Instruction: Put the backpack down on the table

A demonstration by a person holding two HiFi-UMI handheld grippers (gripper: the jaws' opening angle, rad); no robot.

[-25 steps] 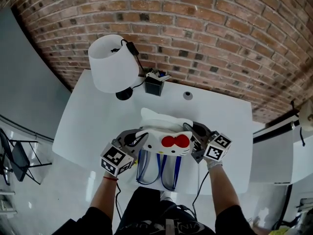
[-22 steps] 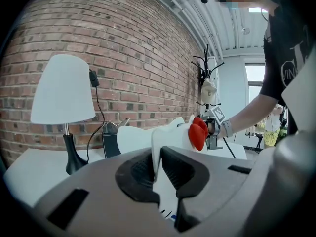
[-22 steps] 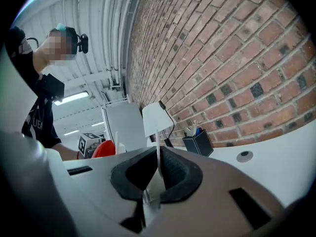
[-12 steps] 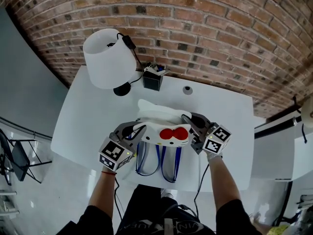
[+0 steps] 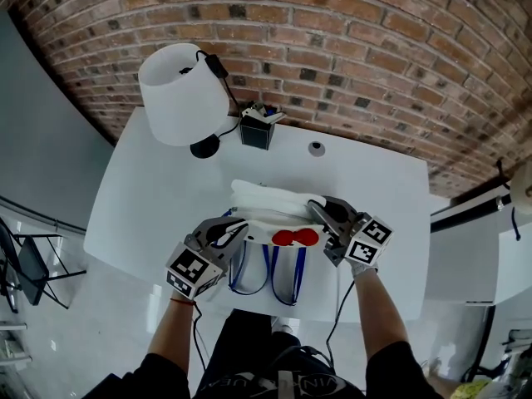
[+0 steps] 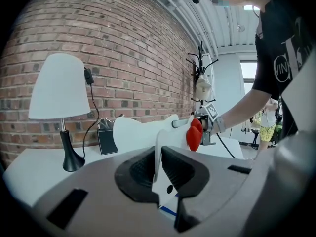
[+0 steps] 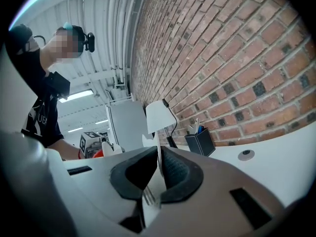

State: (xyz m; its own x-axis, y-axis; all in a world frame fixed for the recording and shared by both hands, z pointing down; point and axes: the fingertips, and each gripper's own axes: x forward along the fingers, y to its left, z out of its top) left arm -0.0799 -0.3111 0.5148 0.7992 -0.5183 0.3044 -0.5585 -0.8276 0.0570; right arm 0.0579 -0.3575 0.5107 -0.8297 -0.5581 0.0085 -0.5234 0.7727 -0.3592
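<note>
i have the white backpack (image 5: 270,199) held between both grippers over the middle of the white table (image 5: 150,198), its red bow (image 5: 295,238) facing up toward me and its blue-edged straps (image 5: 283,277) hanging past the near table edge. from the head view i cannot tell whether its underside is resting on the tabletop or just above it

my left gripper (image 6: 159,162) has its jaws pinched onto a thin white flap at the backpack's left side, the dark pads pressing on it from both sides. my right gripper (image 7: 159,169) is clamped the same way on a thin white edge at the backpack's right side, with the fabric running up between its pads

behind the backpack, toward the brick wall (image 5: 349,48), a lamp (image 5: 179,94) with a white shade stands at the table's far left corner. a black pen holder (image 5: 256,131) sits just beside the lamp's base, and a small round disc (image 5: 316,148) lies near the far edge, apart from both
</note>
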